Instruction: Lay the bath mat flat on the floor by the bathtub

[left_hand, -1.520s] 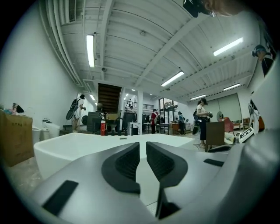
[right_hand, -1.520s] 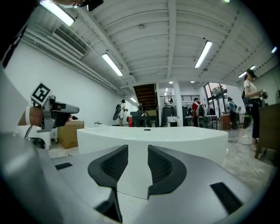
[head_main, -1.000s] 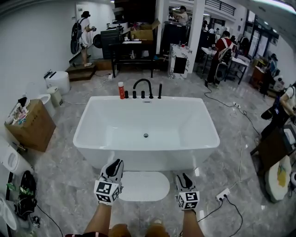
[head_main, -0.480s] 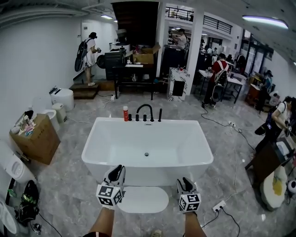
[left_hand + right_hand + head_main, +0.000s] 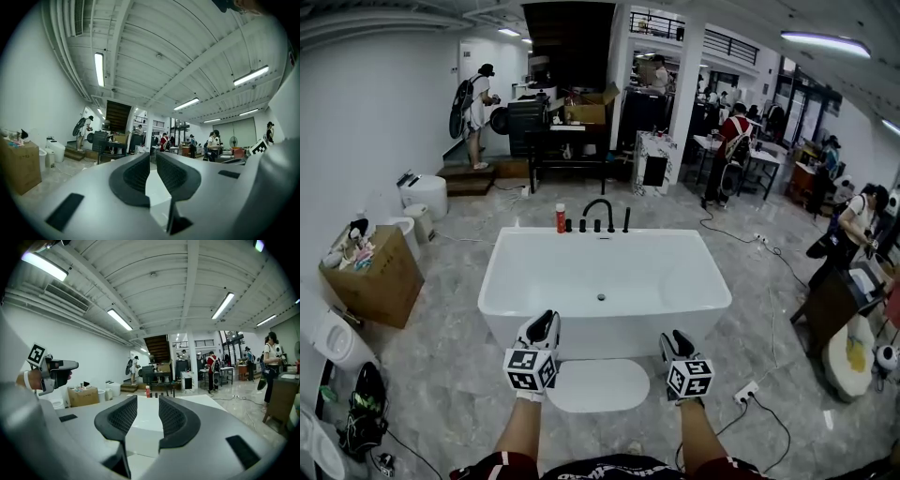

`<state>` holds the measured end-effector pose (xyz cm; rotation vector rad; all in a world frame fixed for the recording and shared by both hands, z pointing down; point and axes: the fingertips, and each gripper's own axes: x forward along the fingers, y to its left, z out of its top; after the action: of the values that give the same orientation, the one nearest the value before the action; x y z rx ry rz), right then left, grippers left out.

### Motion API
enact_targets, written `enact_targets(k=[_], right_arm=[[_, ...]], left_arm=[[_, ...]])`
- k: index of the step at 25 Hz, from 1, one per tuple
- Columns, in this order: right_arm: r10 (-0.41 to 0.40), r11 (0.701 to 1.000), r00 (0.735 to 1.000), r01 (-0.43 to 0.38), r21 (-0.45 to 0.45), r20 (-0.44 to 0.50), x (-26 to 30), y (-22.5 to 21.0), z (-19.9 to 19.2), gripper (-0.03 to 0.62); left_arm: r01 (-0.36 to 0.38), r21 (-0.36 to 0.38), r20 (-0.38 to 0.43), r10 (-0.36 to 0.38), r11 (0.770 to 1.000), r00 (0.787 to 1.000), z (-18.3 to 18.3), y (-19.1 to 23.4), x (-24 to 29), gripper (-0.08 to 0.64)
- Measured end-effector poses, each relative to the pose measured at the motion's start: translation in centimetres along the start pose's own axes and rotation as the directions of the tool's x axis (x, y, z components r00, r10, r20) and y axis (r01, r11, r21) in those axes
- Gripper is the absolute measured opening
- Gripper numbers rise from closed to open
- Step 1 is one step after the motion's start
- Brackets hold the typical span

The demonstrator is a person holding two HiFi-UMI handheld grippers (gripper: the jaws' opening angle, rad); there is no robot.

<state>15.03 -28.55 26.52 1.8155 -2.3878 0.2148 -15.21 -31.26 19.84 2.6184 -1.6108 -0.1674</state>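
Mat down by the tub, both grippers empty.
Head view: the bath mat [image 5: 593,384] lies flat just beside the bathtub [image 5: 605,281]; check its edges for curl before you leave it. Left gripper view: your left gripper [image 5: 152,161] stands slightly parted, holding nothing. Right gripper view: your right gripper [image 5: 147,404] likewise. No legible writing, only square markers [image 5: 531,369].

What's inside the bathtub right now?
Only the drain shows in the bathtub, otherwise bare white; its near inner wall is hidden behind the front rim.

The bath mat [image 5: 595,384] lies on the floor [image 5: 441,375] just before the bathtub [image 5: 609,339].
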Motion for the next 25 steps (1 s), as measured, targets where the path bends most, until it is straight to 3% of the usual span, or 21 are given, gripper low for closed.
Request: enact_targets(k=[10, 25], right_arm=[[-0.005, 0.999, 1.000, 0.004, 0.035, 0.027, -4.5, 8.0, 1.5, 0.152], [0.057, 0.997, 0.995, -0.061, 0.047, 0.083, -8.2, 5.4, 5.4, 0.132]], left_arm=[[0.036, -0.024, -0.007, -0.036, 0.999, 0.999, 1.3, 1.9, -7.0, 0.038], [0.022, -0.034, 0.008, -0.022, 0.999, 1.000, 2.6, -3.2, -6.2, 0.017]])
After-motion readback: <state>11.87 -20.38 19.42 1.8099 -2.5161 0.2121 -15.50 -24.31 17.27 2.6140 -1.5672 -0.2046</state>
